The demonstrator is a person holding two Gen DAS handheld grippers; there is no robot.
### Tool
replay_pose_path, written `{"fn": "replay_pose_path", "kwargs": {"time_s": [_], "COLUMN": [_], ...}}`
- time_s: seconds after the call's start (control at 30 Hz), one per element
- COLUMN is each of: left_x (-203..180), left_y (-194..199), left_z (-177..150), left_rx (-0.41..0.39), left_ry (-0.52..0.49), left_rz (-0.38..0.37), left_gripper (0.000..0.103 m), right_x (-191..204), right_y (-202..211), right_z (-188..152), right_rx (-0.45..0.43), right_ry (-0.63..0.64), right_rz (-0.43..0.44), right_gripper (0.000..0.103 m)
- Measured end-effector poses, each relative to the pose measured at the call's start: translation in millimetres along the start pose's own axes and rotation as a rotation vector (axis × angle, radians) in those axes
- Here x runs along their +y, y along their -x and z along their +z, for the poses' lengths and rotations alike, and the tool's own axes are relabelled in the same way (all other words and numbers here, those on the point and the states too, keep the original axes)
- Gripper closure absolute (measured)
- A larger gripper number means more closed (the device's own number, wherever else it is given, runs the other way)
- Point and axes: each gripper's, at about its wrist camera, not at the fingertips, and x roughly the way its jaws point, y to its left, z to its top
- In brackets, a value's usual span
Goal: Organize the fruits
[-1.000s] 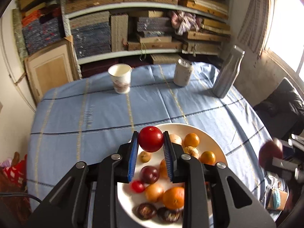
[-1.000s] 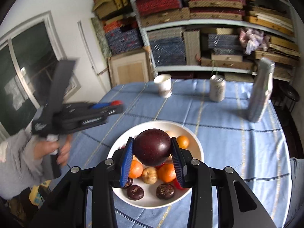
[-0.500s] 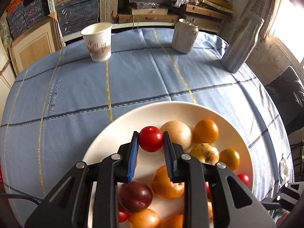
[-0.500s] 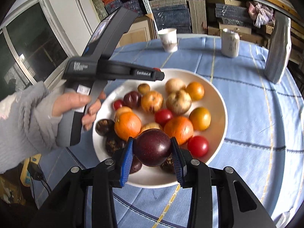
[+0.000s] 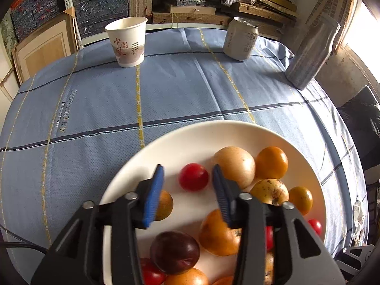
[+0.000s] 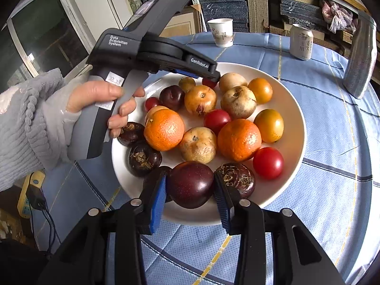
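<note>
Left side first: a hand [image 6: 95, 99] in a grey knit sleeve [image 6: 26, 128] has the left gripper [image 5: 187, 178] tipped down over the far-left part of the white plate [image 5: 190, 140]. Its jaws are opening, and the small red tomato [image 5: 193, 177] sits on the plate between the blue pads [image 5: 154, 194] with a clear gap on both sides, so nothing is gripping it. Just left of that, half hidden behind the left pad, there's a small brown fruit [image 5: 166, 205]. To the tomato's right is a pale round fruit [image 5: 234, 163], then an orange one [image 5: 271, 162] touching it.

Moving on to the middle, the plate is packed: two mandarins [image 6: 164, 129], more tomatoes, pale rough-skinned fruits and some dark water chestnuts [image 6: 143, 159] down the left rim.

The right gripper [image 6: 190, 190] is at the plate's near edge with the dark plum [image 6: 190, 184] between its pads. Both pads look to be right against the plum's sides, so it's still clamped, though only just. The plum is low over the rim; can't tell if it's resting on the plate. A water chestnut sits just beside it on the right, and past that a red tomato.

Far side of the blue tablecloth [image 6: 332, 142], left to right: paper cup [image 6: 220, 35], can [image 6: 301, 45], grey bottle [image 6: 361, 64].
</note>
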Motion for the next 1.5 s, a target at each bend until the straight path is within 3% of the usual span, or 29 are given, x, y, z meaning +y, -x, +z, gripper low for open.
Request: {"fn": "replay_pose_path", "kwargs": {"time_s": [0.17,0.23,0.37,0.53,0.6,0.8,0.87,1.13,1.27,1.4,1.5], "left_x": [3,3,3,0,-2,-7,-7,0,5,6,4], "left_y": [2,5,17,48,61,111,125,169,176,182,185], "left_z": [-3,-4,-5,-5,-5,-16,-23,-77,-111,-151,-174], "left_rx": [-0.001,-0.003,-0.019,-0.060,-0.079,-0.137,-0.152,-0.139,-0.096,-0.050,-0.030], "left_ry": [0.009,0.012,0.016,0.008,0.007,0.004,0.009,0.085,0.125,0.174,0.200], "left_rz": [-0.006,-0.002,0.001,0.004,0.011,0.060,0.069,0.137,0.156,0.148,0.127], "left_gripper": [0.049,0.046,0.041,0.039,0.030,0.019,0.015,0.007,0.007,0.007,0.006], "right_x": [-2,-3,-4,-1,0,8,10,15,15,19,26], "right_y": [2,4,12,37,51,92,101,117,111,103,104], "right_z": [1,3,8,21,28,41,39,9,-14,-35,-46], "right_rx": [-0.002,-0.012,-0.039,-0.108,-0.142,-0.243,-0.264,-0.268,-0.222,-0.170,-0.161], "right_ry": [-0.018,-0.024,-0.020,-0.009,-0.004,-0.002,-0.010,-0.098,-0.130,-0.158,-0.168], "right_rz": [0.009,0.003,-0.013,-0.042,-0.057,-0.098,-0.111,-0.177,-0.218,-0.249,-0.280], "right_gripper": [0.060,0.051,0.050,0.050,0.050,0.043,0.036,0.019,0.018,0.016,0.007]}}
